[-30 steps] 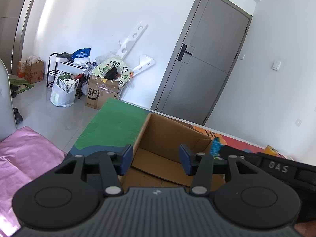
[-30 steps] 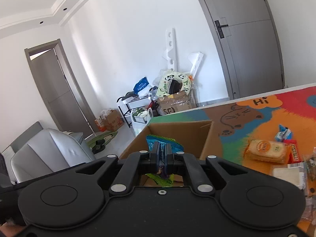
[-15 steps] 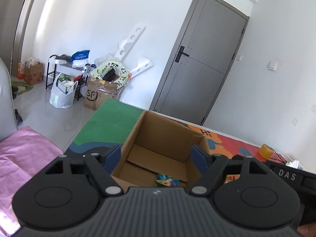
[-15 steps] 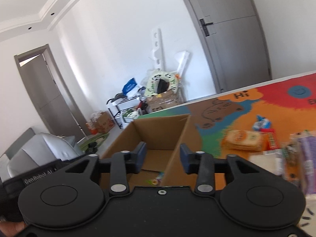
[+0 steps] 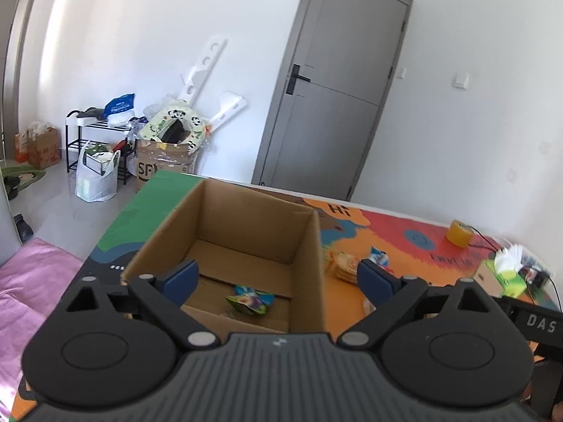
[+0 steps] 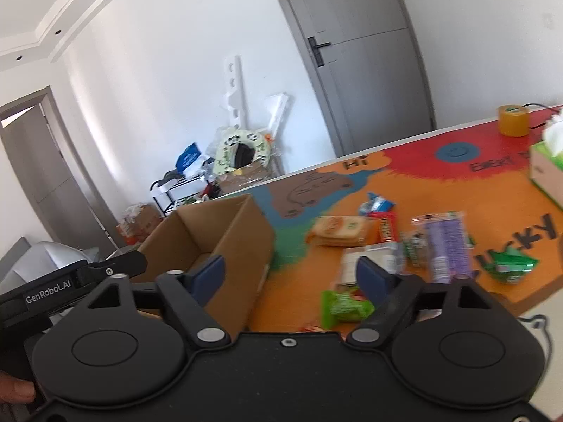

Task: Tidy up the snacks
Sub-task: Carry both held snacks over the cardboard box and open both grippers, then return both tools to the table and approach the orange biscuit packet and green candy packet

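An open cardboard box (image 5: 306,246) stands on the colourful table mat (image 5: 404,256). A green and blue snack packet (image 5: 250,298) lies on the box floor. My left gripper (image 5: 278,276) is wide open and empty above the box's near side. The box also shows at the left of the right wrist view (image 6: 242,232). My right gripper (image 6: 290,276) is wide open and empty, over the box's right wall and the mat. Several snacks lie right of the box: a biscuit pack (image 6: 339,230), a purple packet (image 6: 447,242), a green packet (image 6: 343,307), a blue packet (image 6: 376,205).
A tape roll (image 6: 513,119) and a tissue box (image 6: 547,172) stand at the mat's far right. The table's front edge (image 6: 542,293) runs close to the right snacks. Beyond the table are a grey door (image 5: 337,98), boxes and a rack.
My right gripper opened and dropped the green and blue packet into the box, then swung right toward the loose snacks. My left gripper opened wider and rose over the box.
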Demonstrator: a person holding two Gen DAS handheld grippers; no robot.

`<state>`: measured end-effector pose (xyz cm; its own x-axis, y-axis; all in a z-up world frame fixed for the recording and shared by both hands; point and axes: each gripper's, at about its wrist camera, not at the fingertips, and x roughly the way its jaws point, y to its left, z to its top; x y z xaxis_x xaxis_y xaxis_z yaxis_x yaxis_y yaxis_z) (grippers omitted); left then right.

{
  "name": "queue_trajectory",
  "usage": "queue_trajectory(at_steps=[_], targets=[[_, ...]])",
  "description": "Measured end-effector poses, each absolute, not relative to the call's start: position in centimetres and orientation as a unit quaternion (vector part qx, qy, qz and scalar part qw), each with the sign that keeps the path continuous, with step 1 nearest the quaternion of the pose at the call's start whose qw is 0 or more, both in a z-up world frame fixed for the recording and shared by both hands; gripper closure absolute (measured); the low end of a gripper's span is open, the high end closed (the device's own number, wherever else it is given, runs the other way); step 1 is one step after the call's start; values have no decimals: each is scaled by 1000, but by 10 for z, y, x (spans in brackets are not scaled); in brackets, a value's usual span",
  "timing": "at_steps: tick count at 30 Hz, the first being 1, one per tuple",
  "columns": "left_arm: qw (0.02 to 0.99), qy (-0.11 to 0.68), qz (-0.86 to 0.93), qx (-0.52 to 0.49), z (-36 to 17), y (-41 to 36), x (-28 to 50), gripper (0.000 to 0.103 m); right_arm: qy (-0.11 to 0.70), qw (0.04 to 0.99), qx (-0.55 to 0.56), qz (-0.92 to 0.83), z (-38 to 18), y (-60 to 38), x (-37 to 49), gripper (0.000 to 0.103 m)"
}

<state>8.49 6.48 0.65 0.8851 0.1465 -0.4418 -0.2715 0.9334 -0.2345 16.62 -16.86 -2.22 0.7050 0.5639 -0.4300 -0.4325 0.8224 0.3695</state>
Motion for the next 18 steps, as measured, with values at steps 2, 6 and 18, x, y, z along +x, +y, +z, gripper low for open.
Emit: queue_trajectory(at_steps=[2,6,18], targets=[[960,218,103,-146,6,58,84,4,270,918,122,263,-22,-179,165,5],[958,229,89,-149,4,43,84,4,269,922,124,250,-23,-198,164,0],[959,235,62,-149,4,9,82,0,263,930,127,222,-28,-245,154,0]])
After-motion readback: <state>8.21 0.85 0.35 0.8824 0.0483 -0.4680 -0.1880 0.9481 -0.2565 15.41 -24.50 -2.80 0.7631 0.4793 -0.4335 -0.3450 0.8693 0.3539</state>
